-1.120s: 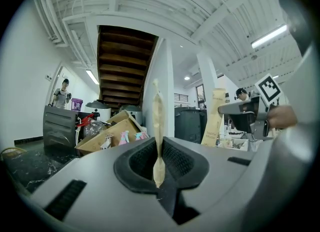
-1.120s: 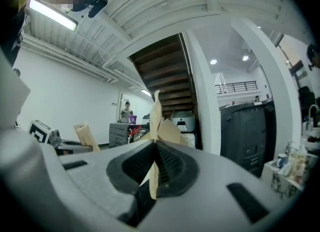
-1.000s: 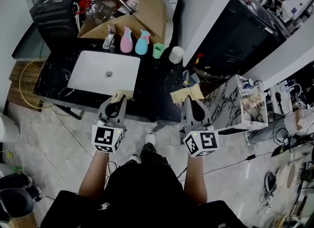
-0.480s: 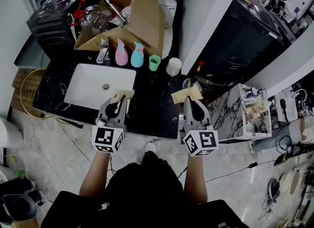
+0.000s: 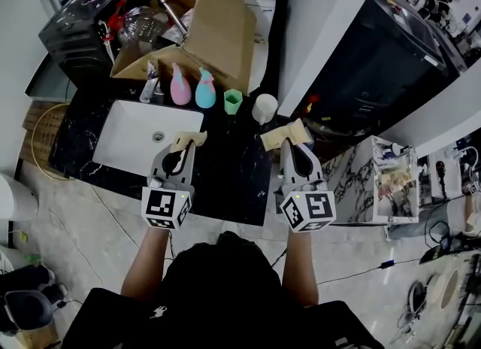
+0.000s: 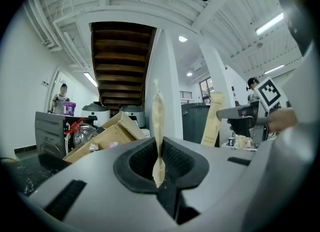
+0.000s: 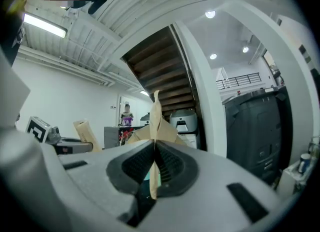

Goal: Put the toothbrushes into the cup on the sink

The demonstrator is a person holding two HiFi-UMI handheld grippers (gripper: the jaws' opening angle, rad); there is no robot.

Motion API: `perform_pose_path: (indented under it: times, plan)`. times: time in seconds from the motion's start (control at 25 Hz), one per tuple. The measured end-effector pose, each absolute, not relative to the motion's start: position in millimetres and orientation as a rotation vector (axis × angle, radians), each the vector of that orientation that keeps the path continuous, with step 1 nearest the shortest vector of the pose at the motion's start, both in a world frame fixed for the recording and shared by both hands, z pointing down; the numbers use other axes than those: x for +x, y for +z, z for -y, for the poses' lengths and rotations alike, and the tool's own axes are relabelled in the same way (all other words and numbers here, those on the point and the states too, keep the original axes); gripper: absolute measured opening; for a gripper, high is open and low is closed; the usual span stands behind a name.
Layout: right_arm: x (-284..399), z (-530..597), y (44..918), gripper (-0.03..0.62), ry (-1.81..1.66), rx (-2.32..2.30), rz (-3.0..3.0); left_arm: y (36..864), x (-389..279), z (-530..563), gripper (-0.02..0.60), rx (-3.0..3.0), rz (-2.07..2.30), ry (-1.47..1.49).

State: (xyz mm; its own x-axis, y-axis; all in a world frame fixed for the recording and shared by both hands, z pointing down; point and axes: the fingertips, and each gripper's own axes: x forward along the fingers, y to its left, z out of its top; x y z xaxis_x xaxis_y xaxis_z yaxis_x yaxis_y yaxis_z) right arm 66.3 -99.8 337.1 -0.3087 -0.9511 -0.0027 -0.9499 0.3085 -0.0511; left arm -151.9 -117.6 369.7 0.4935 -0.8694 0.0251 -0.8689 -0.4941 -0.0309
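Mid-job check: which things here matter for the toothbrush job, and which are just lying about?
Job: left pack in left tongs; right pack in right tongs; green cup, white cup (target unclear); sink.
Lying about: pink bottle; teal bottle; cardboard box; tap.

head view steeply down over sink (image 5: 135,141); tool views level, sharing staircase (image 6: 122,51).
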Motion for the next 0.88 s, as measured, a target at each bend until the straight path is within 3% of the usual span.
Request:
perform_pose_path:
  times: [0.88]
  plan:
    - [122,159,380,0.006,-0.185,-1.733,-2.524,391,-89,164,0.031,-2.625,-1.611,-0.248]
